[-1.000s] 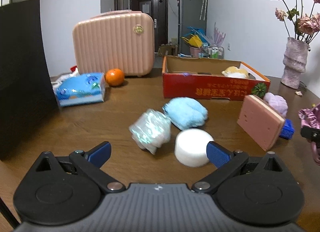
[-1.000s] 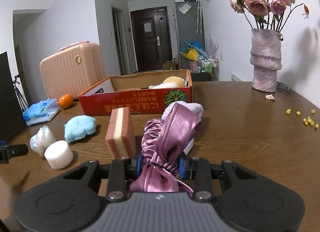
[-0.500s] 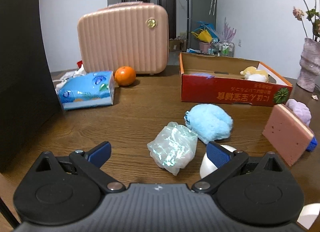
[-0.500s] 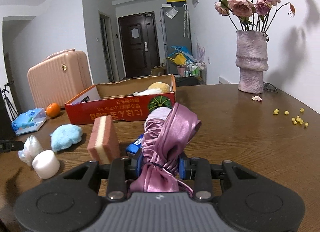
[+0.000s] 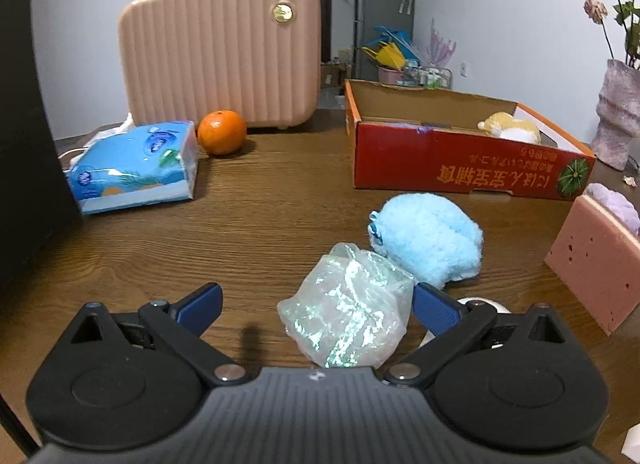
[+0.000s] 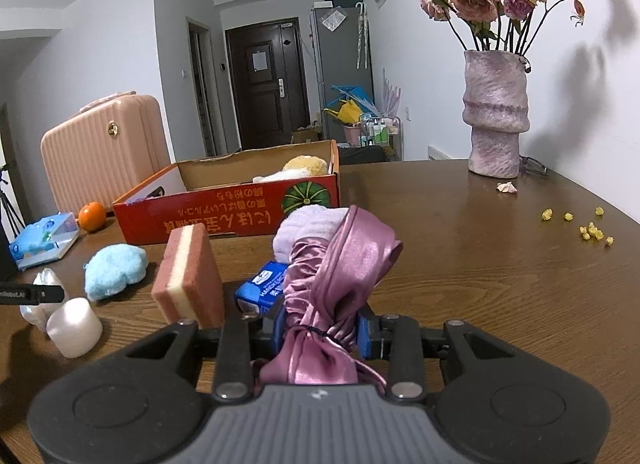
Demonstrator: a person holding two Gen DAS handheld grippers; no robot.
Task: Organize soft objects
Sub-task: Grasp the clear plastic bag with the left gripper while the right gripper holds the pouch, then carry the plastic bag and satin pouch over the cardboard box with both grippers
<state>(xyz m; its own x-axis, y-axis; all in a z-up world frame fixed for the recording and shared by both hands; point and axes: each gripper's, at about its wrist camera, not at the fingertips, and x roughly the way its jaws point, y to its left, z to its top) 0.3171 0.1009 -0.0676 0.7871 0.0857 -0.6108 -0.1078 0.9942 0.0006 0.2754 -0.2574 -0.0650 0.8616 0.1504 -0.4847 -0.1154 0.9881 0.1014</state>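
Since 1 s ago we've pushed the left claw (image 5: 316, 302) fwd: wide open, now straddling the crinkly iridescent plastic bundle (image 5: 347, 314) on the desk (image 5: 260, 224). Right claw (image 6: 318, 330) grips the pink satin scrunchie (image 6: 340, 268). Next: squeeze gently, carry both to the red cardboard box (image 5: 460, 172).

Left gripper (image 5: 316, 304): matte black body, ribbed grey centre panel with a small white logo. Two round black discs flank the panel. Black linkage arms with silver pivot screws. Blue fingers (image 5: 202, 302).

Right gripper (image 6: 318, 330): same build, with black shell, grey ribbed panel, white logo, silver screws, triangular cut-outs in the outer arms. Blue pads (image 6: 365, 338).
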